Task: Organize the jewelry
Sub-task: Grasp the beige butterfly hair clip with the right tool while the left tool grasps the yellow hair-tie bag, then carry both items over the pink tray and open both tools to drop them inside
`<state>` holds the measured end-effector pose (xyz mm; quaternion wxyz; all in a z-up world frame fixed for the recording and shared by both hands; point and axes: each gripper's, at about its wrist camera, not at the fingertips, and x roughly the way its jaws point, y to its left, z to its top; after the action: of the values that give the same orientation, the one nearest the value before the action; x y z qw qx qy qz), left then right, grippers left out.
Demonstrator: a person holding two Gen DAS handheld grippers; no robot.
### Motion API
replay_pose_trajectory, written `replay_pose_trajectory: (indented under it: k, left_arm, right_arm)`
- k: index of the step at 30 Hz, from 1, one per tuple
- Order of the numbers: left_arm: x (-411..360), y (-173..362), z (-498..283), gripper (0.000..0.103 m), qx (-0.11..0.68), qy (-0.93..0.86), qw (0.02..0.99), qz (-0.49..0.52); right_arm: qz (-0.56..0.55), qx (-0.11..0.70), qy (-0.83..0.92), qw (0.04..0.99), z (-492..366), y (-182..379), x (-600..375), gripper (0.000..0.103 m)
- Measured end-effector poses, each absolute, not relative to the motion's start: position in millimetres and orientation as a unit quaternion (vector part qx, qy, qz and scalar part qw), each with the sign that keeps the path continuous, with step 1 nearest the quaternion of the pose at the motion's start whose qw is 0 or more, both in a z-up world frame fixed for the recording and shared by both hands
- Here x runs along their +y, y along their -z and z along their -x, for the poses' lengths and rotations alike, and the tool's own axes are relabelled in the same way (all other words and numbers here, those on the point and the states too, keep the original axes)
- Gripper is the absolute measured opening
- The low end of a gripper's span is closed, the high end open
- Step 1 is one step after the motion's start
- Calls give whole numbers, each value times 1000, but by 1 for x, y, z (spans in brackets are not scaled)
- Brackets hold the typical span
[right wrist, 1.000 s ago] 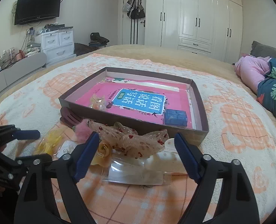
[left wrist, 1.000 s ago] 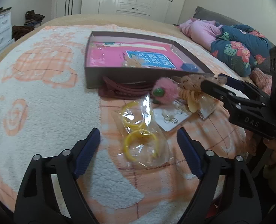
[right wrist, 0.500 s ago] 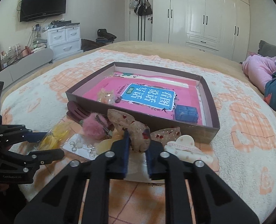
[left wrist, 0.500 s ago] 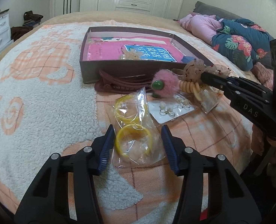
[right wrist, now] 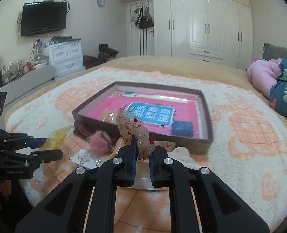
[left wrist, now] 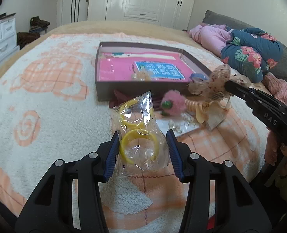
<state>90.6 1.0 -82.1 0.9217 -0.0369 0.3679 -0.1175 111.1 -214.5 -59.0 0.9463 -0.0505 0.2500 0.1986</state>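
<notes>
Beyond the right tongs (right wrist: pixel 143 151), only their camera shows a television (right wrist: pixel 44 17).

I face a wall of glossy white wardrobes (right wrist: pixel 203 25) across the room. A black television (right wrist: pixel 44 18) hangs on the pale wall at left, above white drawers (right wrist: pixel 65 58). The bed (right wrist: pixel 240 155) beneath me wears a cream-and-orange fleece blanket; bags (right wrist: pixel 143 17) hang by the door.
</notes>
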Motion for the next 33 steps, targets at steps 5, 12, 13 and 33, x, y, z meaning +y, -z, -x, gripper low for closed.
replay_pose_trajectory:
  k: [5, 12, 13, 33]
  left_arm:
    - [-2, 74, -90, 39, 359, 115, 926, 32]
    - [-12, 60, -96, 39, 347, 120, 930, 26]
    - [-13, 58, -97, 39, 345, 121, 930, 25]
    - [-51, 43, -141, 39, 331, 146, 932, 11]
  right_arm:
    - [46, 236, -191, 952, -104, 50, -225, 11]
    - [42, 220, -184, 957, -98, 42, -234, 11]
    - [41, 217, -182, 958, -98, 41, -235, 11]
    - [7, 196, -144, 970, -109, 30, -260, 11]
